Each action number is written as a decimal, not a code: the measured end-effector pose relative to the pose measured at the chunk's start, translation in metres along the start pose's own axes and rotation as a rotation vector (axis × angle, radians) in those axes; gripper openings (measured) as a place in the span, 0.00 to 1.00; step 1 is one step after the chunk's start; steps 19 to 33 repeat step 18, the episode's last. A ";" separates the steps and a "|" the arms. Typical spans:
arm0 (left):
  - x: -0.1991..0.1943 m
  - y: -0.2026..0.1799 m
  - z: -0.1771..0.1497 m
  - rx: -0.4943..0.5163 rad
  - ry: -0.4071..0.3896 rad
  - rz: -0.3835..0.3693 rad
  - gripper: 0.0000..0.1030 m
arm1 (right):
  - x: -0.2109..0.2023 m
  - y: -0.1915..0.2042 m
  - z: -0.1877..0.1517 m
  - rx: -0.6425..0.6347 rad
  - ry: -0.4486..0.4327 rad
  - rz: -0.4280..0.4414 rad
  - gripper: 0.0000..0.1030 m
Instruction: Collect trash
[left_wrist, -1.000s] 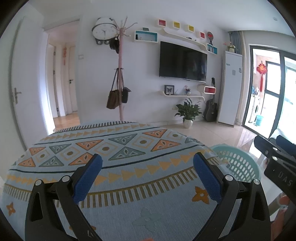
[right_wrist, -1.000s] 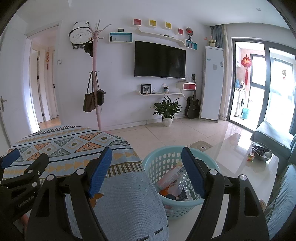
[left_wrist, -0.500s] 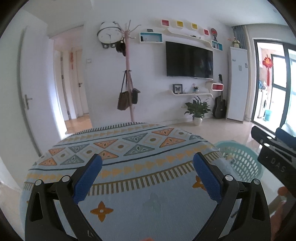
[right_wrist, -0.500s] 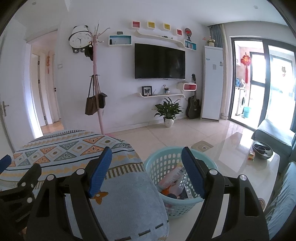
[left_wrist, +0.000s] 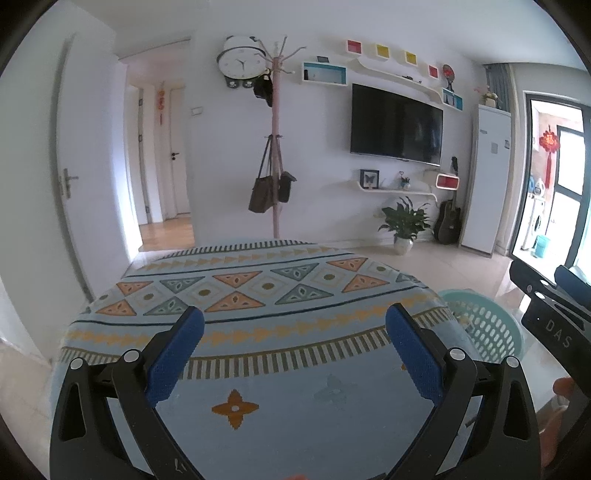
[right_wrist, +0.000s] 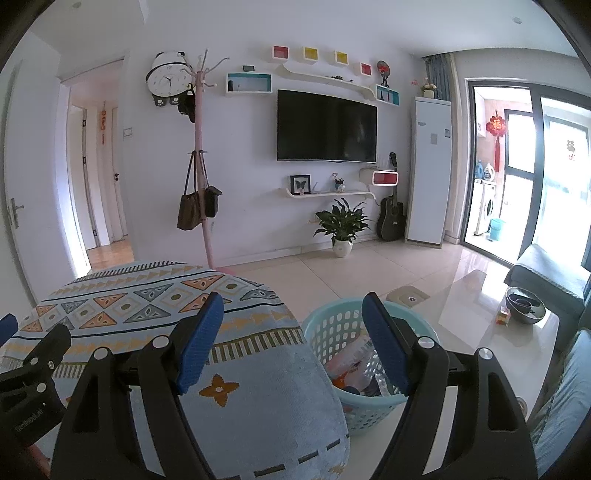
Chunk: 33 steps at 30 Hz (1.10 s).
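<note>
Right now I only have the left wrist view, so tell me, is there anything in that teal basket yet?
Observer: Yes. In the right wrist view the teal basket already holds trash, wrappers and packaging by the look of it.
Operator: Is the right gripper carrying anything?
Observer: No, the right gripper is open with nothing between its pads.
Operator: What's past the basket?
Observer: A glossy low table with a dark bowl on it.
</note>
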<state>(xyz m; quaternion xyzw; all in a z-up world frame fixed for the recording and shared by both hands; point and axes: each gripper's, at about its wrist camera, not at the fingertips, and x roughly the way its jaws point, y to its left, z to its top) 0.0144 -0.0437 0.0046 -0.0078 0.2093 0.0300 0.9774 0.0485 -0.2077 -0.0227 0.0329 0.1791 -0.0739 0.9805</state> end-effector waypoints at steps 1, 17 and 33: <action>-0.001 0.002 0.001 0.001 -0.001 0.005 0.93 | -0.002 0.002 0.001 -0.002 -0.002 0.006 0.71; -0.013 0.056 0.005 -0.049 0.020 0.134 0.93 | -0.007 0.060 0.000 -0.079 0.023 0.134 0.71; -0.015 0.060 0.004 -0.055 0.020 0.143 0.93 | -0.007 0.062 0.000 -0.082 0.025 0.140 0.71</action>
